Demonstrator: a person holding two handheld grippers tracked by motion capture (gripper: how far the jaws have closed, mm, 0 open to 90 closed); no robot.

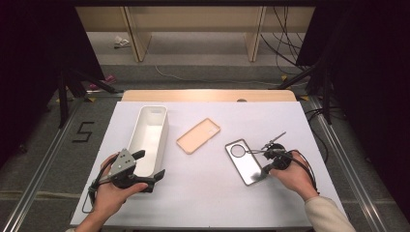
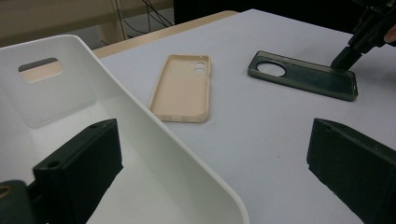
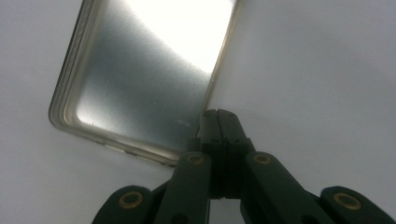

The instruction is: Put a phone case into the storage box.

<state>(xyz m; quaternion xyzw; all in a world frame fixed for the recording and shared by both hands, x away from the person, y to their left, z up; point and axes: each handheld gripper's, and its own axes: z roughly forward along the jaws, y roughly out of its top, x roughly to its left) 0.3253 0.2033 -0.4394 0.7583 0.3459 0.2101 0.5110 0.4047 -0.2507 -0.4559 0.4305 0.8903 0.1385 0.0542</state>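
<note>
Nearest the lens in the right gripper view, right gripper (image 3: pixel 219 116) with jaws pressed together, tips at the near right corner edge of the grey phone case (image 3: pixel 144 79), pinching its rim as far as can be told. In the high view, lower right of centre on the white table (image 1: pixel 208 198), long axis running upper left to lower right, round camera hole at the far end. Lower left, left gripper (image 1: pixel 150 169) wide open, holding nothing, astride the white bin's (image 1: pixel 150 140) near wall; further up, beige phone case (image 1: pixel 198 136) lying apart, diagonal the other way.
</note>
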